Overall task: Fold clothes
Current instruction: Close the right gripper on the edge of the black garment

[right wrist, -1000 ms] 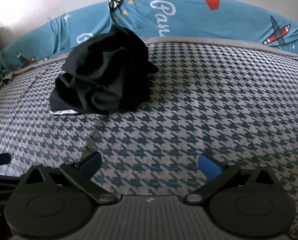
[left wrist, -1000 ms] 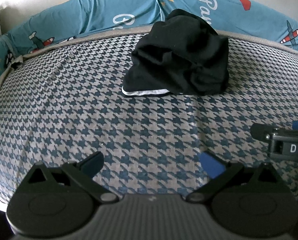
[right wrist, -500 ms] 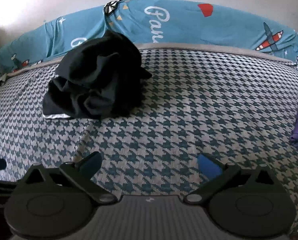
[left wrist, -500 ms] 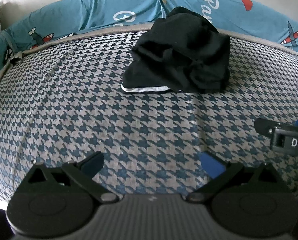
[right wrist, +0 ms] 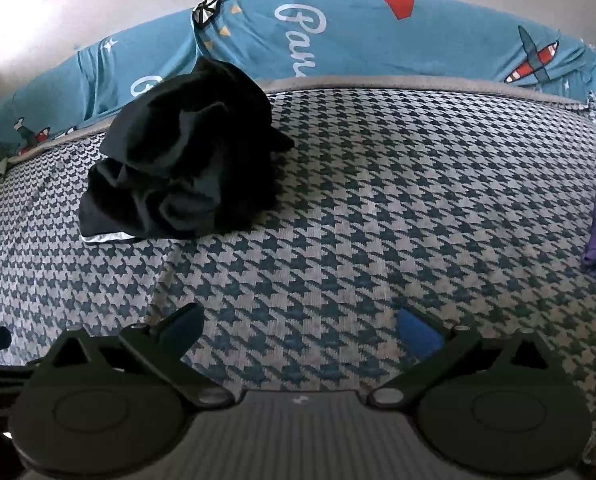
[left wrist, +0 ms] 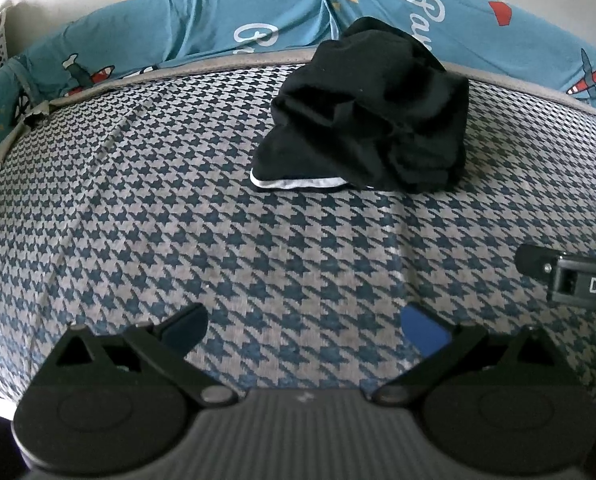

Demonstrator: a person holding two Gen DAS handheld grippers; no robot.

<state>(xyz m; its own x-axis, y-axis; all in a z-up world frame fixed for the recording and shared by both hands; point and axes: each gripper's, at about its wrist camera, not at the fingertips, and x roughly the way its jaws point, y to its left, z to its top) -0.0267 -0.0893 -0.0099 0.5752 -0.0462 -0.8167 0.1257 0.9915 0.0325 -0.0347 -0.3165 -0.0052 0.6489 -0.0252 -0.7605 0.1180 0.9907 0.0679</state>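
**Inspector:** Status of step?

**Operator:** Approach only, by my reading; folding not begun. My left gripper (left wrist: pixel 304 326) and right gripper (right wrist: pixel 300 326) both stand wide open, holding nothing.

**Inspector:** The garment?

**Operator:** Black garment (left wrist: pixel 368 120) lies crumpled in a heap, upper centre of the left view, upper left of the right, white trim (left wrist: pixel 298 182) showing. Next I must reach it and spread it flat on the houndstooth cover (left wrist: pixel 177 220).

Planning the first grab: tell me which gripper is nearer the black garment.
Left, but only slightly. The black garment lies ahead and a little right of the open left gripper; it lies ahead and well left of the open right gripper. Neither touches it.
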